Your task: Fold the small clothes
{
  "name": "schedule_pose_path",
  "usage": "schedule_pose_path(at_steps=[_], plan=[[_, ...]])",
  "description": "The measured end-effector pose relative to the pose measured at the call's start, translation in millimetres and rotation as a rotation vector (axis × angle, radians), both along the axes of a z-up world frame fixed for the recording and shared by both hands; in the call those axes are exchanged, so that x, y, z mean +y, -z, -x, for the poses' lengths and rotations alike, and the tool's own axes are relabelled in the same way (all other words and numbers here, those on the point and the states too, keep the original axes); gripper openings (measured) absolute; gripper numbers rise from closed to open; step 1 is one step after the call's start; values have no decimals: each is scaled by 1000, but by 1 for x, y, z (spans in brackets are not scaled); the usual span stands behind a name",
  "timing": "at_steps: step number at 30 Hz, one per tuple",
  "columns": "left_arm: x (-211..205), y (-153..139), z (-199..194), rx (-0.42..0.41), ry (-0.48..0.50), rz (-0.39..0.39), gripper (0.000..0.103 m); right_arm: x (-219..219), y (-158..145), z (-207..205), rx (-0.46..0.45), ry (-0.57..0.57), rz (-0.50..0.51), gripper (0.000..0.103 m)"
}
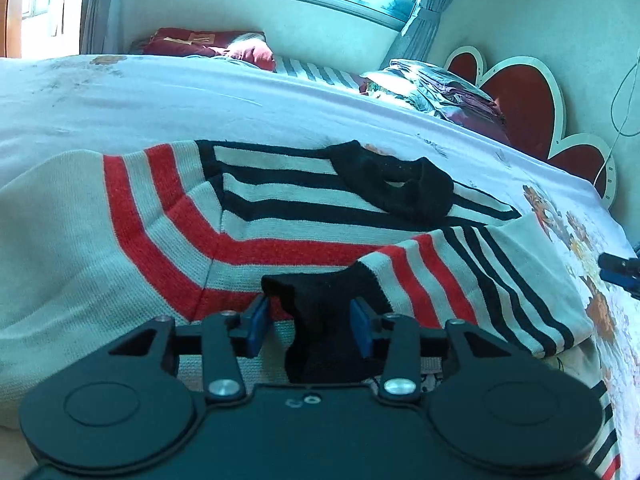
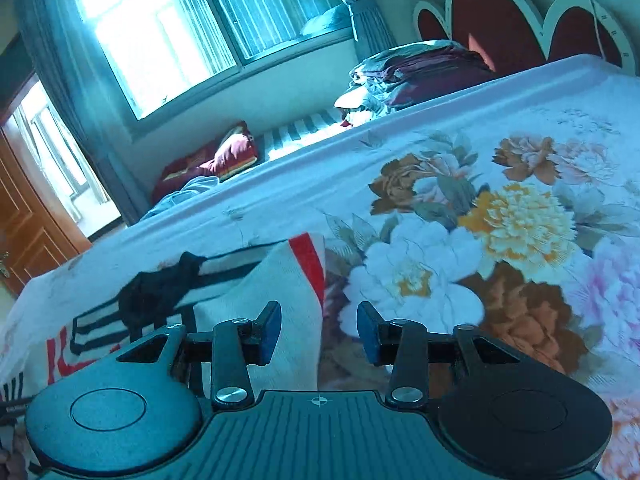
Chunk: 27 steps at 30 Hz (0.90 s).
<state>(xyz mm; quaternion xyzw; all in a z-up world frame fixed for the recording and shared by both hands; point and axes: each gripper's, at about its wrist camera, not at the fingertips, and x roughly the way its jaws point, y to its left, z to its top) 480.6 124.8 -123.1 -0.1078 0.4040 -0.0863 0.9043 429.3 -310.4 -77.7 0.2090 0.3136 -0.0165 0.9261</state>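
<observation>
A small knit sweater with cream, red and black stripes and a black collar lies spread on the bed. One sleeve is folded across the body; its black cuff lies between the fingers of my left gripper, which is open around it. My right gripper is open and empty, just above the sweater's right edge. It also shows at the right edge of the left wrist view.
The floral bedsheet covers the bed. A pile of folded bedding lies by the red heart-shaped headboard. A dark red cushion lies below the window. A wooden door is far left.
</observation>
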Motion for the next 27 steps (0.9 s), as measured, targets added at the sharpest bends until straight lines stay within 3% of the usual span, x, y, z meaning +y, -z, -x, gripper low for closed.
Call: schedule_pose_path(at_steps=[1,4,7,8,9,11,13,15,17,18,19,20,21,22,24,27], plan=[[-1,1,-3,5,1,-4,35,-2,4,-17,10,-19,-7,42],[-1,3,-7,17,-3,-5,8,-10,23,-62,52,-56,-41,42],[-6,1,-5,5,-9,-36,7,-18,39,-93,92,-90,-70,41],[-9,0,-4,-1,-6,-52,6,-19,42,-99,92,-115,-83,34],[-13,-2,-2,-16,0,-78,6,-19,42,-102,78,-154,-88,7],[-11,-1,0,-35,-30,-86,5,-14,39,-100,58,-168,4,7],[-1,7,-1,-13,-84,-20,6,-20,55,-99,91,-136,15,7],[-3,7,0,-20,-96,-31,6,-27,61,-97,74,-130,-25,7],[-9,4,0,-16,-83,-77,12,-22,56,-97,77,-148,16,8],[-10,2,1,-14,-96,-98,18,-21,52,-95,73,-146,41,21],[-9,-4,4,-18,-132,-128,33,-19,45,-91,54,-120,95,41],[-11,-13,11,-55,-180,-187,45,-16,36,-83,13,-97,154,44],[-16,-23,19,-117,-200,-234,45,-13,29,-77,-18,-114,177,44],[-23,-30,21,-149,-173,-231,45,-8,24,-75,-26,-159,166,44],[-58,-35,10,-153,-45,-211,44,15,22,-75,-28,-278,156,44],[-119,-23,-18,-123,121,-210,47,63,32,-88,7,-429,187,21]])
